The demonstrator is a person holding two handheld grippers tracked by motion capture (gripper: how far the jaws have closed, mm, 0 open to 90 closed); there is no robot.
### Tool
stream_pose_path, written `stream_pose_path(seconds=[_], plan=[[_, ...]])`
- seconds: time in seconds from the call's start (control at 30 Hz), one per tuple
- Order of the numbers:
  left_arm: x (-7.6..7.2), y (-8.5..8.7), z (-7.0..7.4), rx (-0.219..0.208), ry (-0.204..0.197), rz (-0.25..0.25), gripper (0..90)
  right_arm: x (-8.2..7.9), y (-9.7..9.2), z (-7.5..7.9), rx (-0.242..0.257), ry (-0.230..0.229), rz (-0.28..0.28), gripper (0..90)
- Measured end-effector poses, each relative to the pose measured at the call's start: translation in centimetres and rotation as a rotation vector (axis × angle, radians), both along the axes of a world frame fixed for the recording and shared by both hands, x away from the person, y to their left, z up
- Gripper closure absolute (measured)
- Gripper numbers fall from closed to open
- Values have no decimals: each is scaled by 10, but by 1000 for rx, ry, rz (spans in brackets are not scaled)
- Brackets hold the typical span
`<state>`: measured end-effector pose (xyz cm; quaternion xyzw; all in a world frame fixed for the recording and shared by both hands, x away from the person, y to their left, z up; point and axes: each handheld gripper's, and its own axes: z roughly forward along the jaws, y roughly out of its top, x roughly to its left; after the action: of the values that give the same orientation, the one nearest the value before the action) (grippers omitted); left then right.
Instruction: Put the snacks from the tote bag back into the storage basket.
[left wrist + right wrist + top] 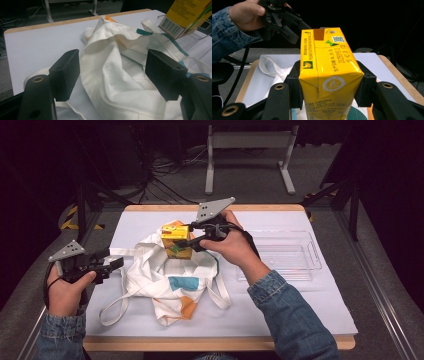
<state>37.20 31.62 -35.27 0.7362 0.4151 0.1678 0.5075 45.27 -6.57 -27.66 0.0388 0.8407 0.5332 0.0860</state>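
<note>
Yellow cardboard catches the eye first: a drink carton (175, 241) is clamped between the jaws of the right gripper (192, 240), which the person's right hand (235, 246) holds above the middle of the white-topped table (280, 305). In the right gripper view the two black pads press flat against the carton's (329, 72) side faces, its printed top (with a small square code and a date stamp) facing the camera. Below it lies a crumpled white tote bag (167, 282) with teal and orange patches, its handles spilling toward the table's front and left; the carton hovers over the bag's far part, and whether they touch cannot be told. The left gripper (114, 265) is held by the left hand (67, 287) at the table's left edge, jaws spread wide with nothing between them, pointing at the bag; in the left gripper view the cloth (117, 75) bunches just beyond the pads. A clear plastic tray (295, 255) sits on the right of the table.
</note>
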Motion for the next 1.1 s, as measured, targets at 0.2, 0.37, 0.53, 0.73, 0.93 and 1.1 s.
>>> stream_pose_path(seconds=[0.2, 0.37, 0.53, 0.73, 0.93, 1.1], plan=[[0, -1, 0, 2, 4, 0, 277, -3, -20, 11, 9, -5, -4, 510], [0, 0, 0, 4, 5, 2, 274, -4, -36, 18, 20, -9, -18, 510], [0, 0, -1, 2, 10, 4, 270, -5, -57, 25, 26, -10, -38, 509], [1, 0, -1, 4, 14, 8, 258, -4, -77, 28, 31, -8, -66, 509], [1, 0, -2, 1, 21, 9, 252, -2, -100, 30, 41, -4, -86, 509], [1, -1, -1, 2, 21, 11, 251, 0, -118, 30, 47, -1, -114, 509]])
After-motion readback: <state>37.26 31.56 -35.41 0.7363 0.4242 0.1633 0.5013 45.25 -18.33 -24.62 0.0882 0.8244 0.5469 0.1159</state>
